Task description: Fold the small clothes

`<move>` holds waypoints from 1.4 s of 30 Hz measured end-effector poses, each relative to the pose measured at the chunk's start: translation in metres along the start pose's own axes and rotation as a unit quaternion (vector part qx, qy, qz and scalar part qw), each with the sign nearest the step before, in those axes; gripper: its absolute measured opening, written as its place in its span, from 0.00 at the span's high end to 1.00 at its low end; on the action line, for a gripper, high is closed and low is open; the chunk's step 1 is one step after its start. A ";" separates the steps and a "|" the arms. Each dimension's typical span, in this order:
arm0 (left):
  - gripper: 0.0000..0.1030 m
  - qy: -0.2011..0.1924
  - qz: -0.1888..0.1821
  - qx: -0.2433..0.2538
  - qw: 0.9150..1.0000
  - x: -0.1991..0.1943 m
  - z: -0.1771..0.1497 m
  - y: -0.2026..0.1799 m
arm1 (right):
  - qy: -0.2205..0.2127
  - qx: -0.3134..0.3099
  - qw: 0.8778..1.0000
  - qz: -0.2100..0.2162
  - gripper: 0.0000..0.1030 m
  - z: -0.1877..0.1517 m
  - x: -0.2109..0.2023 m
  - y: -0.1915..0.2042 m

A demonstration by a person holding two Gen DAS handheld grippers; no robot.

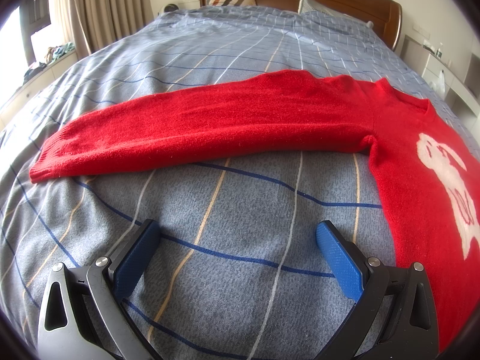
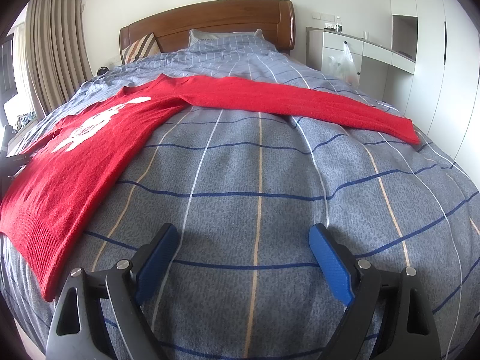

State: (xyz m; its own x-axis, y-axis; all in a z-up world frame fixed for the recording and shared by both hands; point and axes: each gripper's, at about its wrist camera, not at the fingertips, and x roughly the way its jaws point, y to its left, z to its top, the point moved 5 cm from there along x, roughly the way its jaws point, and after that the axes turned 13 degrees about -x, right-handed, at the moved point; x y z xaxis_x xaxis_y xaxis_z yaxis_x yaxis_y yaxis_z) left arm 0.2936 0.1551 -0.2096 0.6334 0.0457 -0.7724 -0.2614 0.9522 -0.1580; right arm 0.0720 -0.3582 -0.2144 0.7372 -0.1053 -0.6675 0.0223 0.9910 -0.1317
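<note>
Blue-padded left hand-held gripper [image 1: 237, 235] and right hand-held gripper [image 2: 243, 238], nearest, both released, grasping nothing. Beyond: red sweater [image 1: 210, 126] flat on checked bed cover [image 2: 255, 165], sleeves outstretched. Farthest: wooden headboard [image 2: 210, 21].

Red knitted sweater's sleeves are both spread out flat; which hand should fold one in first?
Either, probably: each open gripper faces its own sleeve. Left gripper faces one sleeve; right gripper faces the other sleeve.
</note>
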 end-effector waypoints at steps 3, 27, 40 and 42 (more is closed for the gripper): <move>0.00 0.000 0.000 0.000 1.000 0.000 0.000 0.000 | -0.007 0.003 1.000 -0.014 0.14 0.005 -0.011 -0.007; 0.00 0.000 0.000 0.000 1.000 0.000 0.000 0.000 | 0.015 0.028 0.996 -0.089 0.04 -0.002 0.000 -0.035; 0.00 -0.001 -0.001 0.000 1.000 0.000 0.000 0.000 | 0.012 0.024 0.995 -0.094 0.01 -0.006 -0.002 -0.029; 0.00 -0.001 0.000 0.000 1.000 0.000 0.000 0.000 | 0.012 0.024 0.995 -0.095 0.01 -0.007 -0.003 -0.030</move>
State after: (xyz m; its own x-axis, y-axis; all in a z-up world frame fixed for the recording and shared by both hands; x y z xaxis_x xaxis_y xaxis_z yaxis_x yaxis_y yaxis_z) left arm 0.2935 0.1552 -0.2096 0.6349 0.0454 -0.7713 -0.2611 0.9521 -0.1589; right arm 0.0649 -0.3879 -0.2137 0.7003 -0.2920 -0.6514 0.1922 0.9559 -0.2218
